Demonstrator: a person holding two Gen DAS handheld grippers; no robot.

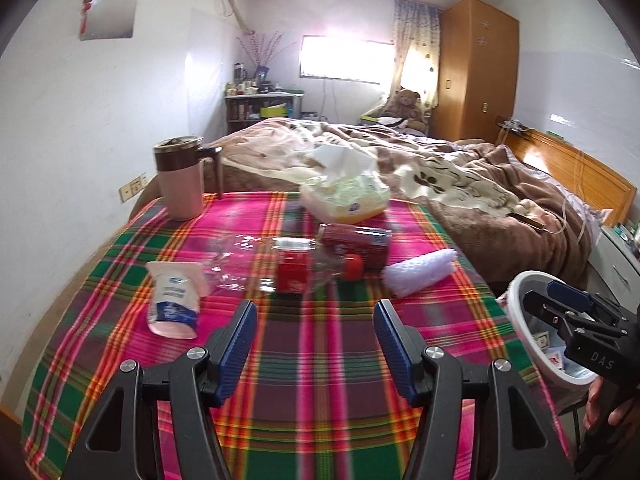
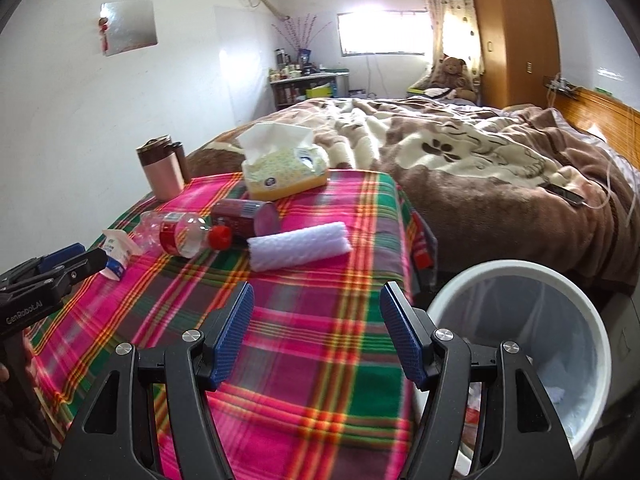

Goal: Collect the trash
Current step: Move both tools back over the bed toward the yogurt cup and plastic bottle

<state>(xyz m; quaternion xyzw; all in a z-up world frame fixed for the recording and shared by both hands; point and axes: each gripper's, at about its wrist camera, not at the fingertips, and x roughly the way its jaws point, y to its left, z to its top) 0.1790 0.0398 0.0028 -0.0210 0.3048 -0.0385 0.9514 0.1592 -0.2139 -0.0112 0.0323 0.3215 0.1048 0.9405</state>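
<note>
On the plaid tablecloth (image 1: 304,360) lie a crushed clear plastic bottle (image 1: 280,266) with a red label and red cap, a dark red can (image 1: 356,240) on its side, a white-and-blue pouch (image 1: 174,300) and a white foam roll (image 1: 420,272). They also show in the right wrist view: the bottle (image 2: 184,236), the can (image 2: 244,216), the pouch (image 2: 116,254), the roll (image 2: 298,248). My left gripper (image 1: 316,344) is open and empty, hovering short of the bottle. My right gripper (image 2: 316,332) is open and empty over the table's right part, beside the white trash bin (image 2: 592,320).
A pink lidded mug (image 1: 180,184) and a tissue pack (image 1: 344,196) stand at the table's far side. The bin (image 1: 520,320) holds some scraps under a liner. A bed with a brown blanket (image 2: 480,160) lies behind the table and bin.
</note>
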